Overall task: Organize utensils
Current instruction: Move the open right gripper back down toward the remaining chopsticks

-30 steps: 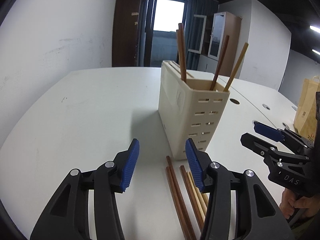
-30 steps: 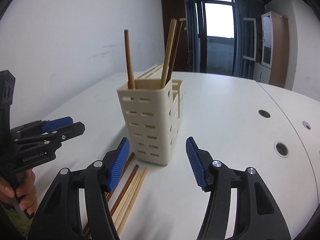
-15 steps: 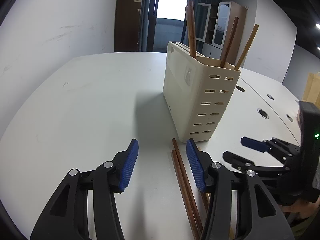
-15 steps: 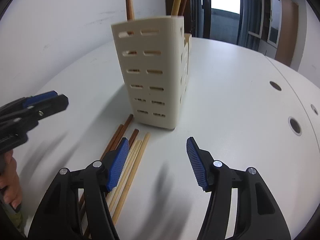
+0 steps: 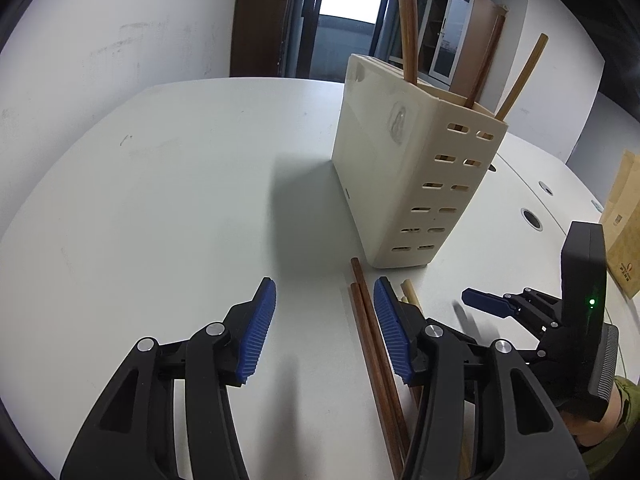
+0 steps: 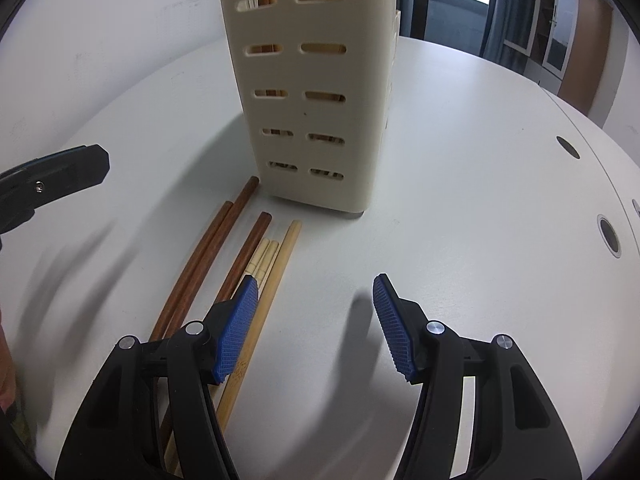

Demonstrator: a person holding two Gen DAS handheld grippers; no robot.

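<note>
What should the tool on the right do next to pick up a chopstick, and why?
Probably slide the right tool a little toward the chopsticks and lower it. It is open and empty, the light chopstick lies just inside its left pad, and the rest lie loose on the table before the holder.

surface (image 5: 168, 208): smooth, matt white laminate, faintly scuffed
utensil holder (image 6: 312, 92): cream plastic, matt, slotted walls
dark chopsticks (image 6: 208, 252): reddish-brown wood, smooth with a low sheen
pale chopsticks (image 6: 276, 272): light bamboo (grain visible), unvarnished look
left hand-held gripper (image 5: 324, 332): matt black plastic, ribbed blue rubbery pads, shiny metal pins
right hand-held gripper (image 6: 314, 328): same black plastic, blue pads finely textured
bag (image 5: 624, 232): brown paper
</note>
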